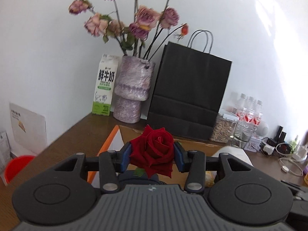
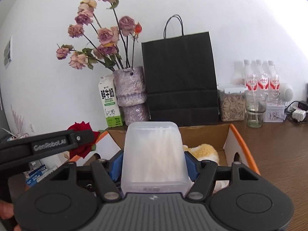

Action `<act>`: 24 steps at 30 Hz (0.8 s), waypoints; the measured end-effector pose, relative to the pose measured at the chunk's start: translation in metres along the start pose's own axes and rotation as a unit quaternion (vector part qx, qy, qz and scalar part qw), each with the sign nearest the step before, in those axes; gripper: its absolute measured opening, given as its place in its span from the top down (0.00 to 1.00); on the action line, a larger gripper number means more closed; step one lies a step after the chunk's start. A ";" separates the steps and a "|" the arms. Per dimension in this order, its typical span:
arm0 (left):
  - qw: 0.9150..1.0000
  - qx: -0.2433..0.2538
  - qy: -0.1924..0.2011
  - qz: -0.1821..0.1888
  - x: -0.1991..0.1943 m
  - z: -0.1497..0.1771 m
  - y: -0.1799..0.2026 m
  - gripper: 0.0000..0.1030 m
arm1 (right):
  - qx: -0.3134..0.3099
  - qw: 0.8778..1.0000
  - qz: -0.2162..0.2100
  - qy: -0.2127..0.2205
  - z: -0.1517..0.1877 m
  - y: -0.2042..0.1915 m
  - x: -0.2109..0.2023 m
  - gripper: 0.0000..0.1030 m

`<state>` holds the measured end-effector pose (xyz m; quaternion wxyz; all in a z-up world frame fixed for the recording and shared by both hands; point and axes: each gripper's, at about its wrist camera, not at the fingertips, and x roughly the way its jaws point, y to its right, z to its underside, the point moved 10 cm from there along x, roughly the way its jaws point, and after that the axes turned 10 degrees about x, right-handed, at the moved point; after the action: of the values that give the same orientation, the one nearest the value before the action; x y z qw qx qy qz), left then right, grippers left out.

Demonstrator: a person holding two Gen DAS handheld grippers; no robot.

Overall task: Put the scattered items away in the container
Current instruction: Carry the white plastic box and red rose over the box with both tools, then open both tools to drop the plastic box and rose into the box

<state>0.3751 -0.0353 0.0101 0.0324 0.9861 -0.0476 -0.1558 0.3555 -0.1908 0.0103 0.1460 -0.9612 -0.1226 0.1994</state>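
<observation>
My left gripper (image 1: pixel 152 156) is shut on a dark red rose (image 1: pixel 154 150), its blue pads pressing both sides of the bloom, above the near edge of an open cardboard box (image 1: pixel 194 144) with orange-edged flaps. In the right wrist view, my right gripper (image 2: pixel 153 165) is shut on a translucent plastic box of white sticks (image 2: pixel 154 154), held over the same cardboard box (image 2: pixel 204 136). A yellow-and-white fluffy item (image 2: pixel 204 151) lies inside the box. The left gripper and the rose (image 2: pixel 81 140) show at the left of the right wrist view.
Against the white wall stand a milk carton (image 1: pixel 104 88), a purple vase of dried roses (image 1: pixel 132 88), a black paper bag (image 1: pixel 190 92), a jar of seeds (image 2: pixel 232 104), several water bottles (image 2: pixel 259 79) and a glass (image 2: pixel 255 111). Cables and chargers (image 1: pixel 284 150) lie at the right.
</observation>
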 end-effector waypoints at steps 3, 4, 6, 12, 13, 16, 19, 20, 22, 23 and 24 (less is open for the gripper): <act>1.000 0.000 -0.031 0.006 0.015 0.014 -0.004 0.56 | -0.011 1.000 0.002 -0.009 0.009 0.002 0.010 0.38; 0.999 0.000 -0.035 0.003 0.015 0.016 -0.005 0.56 | -0.007 1.000 0.003 -0.012 0.010 0.003 0.012 0.38; 0.999 0.005 -0.035 0.002 0.014 0.018 -0.005 0.56 | -0.005 1.000 0.003 -0.012 0.011 0.004 0.013 0.38; 0.999 0.024 -0.023 -0.009 0.007 0.019 0.000 0.53 | -0.010 1.000 0.007 -0.006 0.012 0.003 0.011 0.38; 0.999 0.025 -0.022 -0.015 0.006 0.020 0.000 0.48 | -0.011 1.000 0.006 -0.005 0.013 0.003 0.011 0.37; 0.999 0.028 -0.016 -0.030 0.003 0.018 -0.003 0.14 | -0.003 1.000 -0.001 -0.003 0.013 0.005 0.009 0.25; 0.999 0.022 0.002 -0.038 -0.005 0.014 -0.006 0.00 | 0.001 1.000 0.011 0.019 0.007 0.009 0.000 0.01; 0.999 0.024 0.006 -0.043 -0.007 0.012 -0.007 0.00 | 0.000 1.000 0.013 0.026 0.005 0.009 -0.004 0.00; 0.998 0.029 0.008 -0.048 -0.009 0.011 -0.006 0.00 | 0.002 0.999 0.014 0.030 0.003 0.010 -0.008 0.00; 0.998 0.030 0.007 -0.049 -0.009 0.012 -0.006 0.00 | 0.001 1.000 0.013 0.029 0.004 0.010 -0.008 0.00; 0.998 0.031 0.004 -0.048 -0.009 0.013 -0.005 0.00 | 0.000 1.000 0.013 0.027 0.004 0.010 -0.008 0.00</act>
<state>0.3633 -0.0299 0.0003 -0.0061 0.9884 -0.0048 -0.1514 0.3481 -0.2011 0.0061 0.1466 -0.9677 -0.1059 0.1757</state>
